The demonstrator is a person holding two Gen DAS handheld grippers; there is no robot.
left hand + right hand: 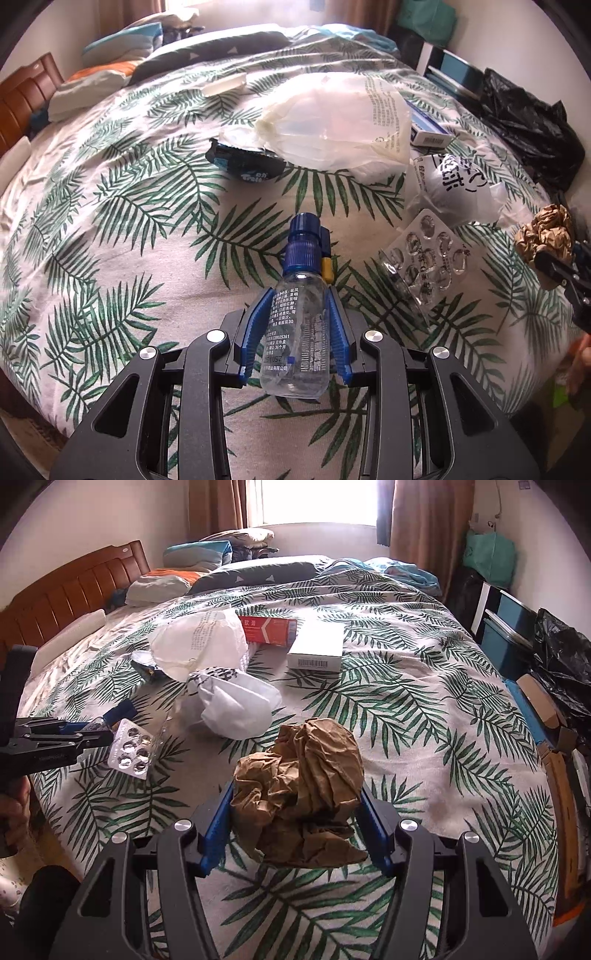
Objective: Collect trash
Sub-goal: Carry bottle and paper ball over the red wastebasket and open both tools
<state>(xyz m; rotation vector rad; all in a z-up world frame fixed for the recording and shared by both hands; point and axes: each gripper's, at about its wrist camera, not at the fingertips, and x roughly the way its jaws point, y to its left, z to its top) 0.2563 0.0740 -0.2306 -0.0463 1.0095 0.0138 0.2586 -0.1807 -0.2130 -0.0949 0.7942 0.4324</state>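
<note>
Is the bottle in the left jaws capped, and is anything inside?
Capped: the spray bottle wears its blue nozzle top. It looks empty: the clear body shows no liquid.

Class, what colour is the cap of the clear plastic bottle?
Dark blue cap on the clear plastic bottle; left wrist view.

Clear plastic bottle (295, 332), blue cap, printed label, empty, held lengthwise, cap pointing away. Crumpled brown paper ball (301, 794) held above the bed (424, 709). Empty silver blister pack (428, 258), two white bags and cartons lie on the bed.
</note>
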